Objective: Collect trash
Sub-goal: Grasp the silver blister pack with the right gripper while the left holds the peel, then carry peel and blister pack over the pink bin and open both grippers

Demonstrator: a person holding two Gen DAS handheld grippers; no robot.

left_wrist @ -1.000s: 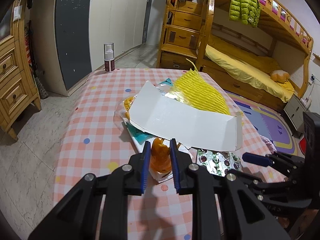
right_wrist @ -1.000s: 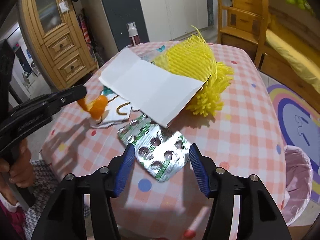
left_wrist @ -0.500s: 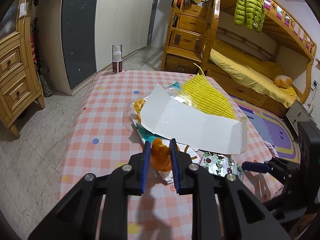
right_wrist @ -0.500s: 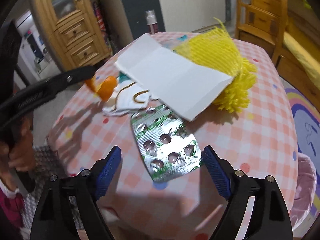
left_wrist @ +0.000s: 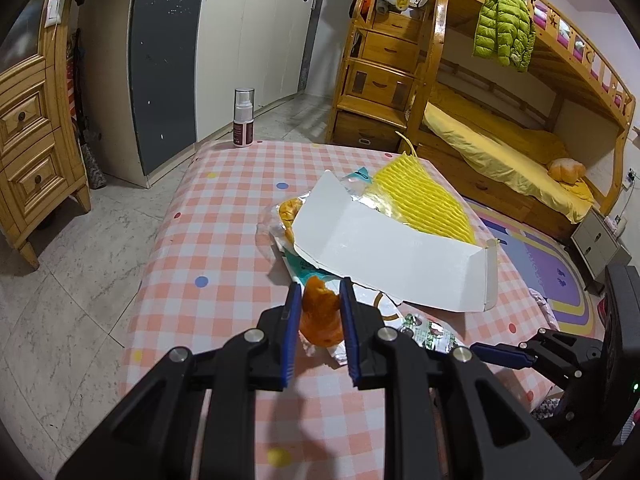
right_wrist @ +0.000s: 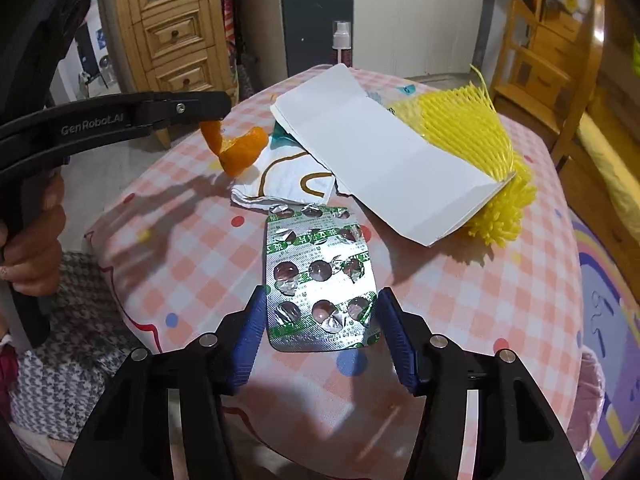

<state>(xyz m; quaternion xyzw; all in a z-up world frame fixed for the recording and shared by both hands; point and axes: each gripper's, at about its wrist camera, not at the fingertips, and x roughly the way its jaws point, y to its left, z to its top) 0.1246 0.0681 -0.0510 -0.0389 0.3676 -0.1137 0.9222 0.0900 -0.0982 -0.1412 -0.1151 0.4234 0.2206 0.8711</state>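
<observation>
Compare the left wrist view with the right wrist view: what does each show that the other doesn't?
Left wrist only: the bunk bed with a green jacket hung on its rail.

Right wrist only: the person's hand gripping the left tool, and the blister pack in full between the right gripper, jaws open.

Both: the left gripper shut on orange peel, the white carton, yellow foam net and spray bottle.

Lighting: bright, even indoor light; soft gripper shadows on tablecloth (right_wrist: 460,300) near edge. Glare: blister pack (right_wrist: 320,276) foil. Distortion: strong fisheye bending, dark vignetted corners. Focus: sharp.
</observation>
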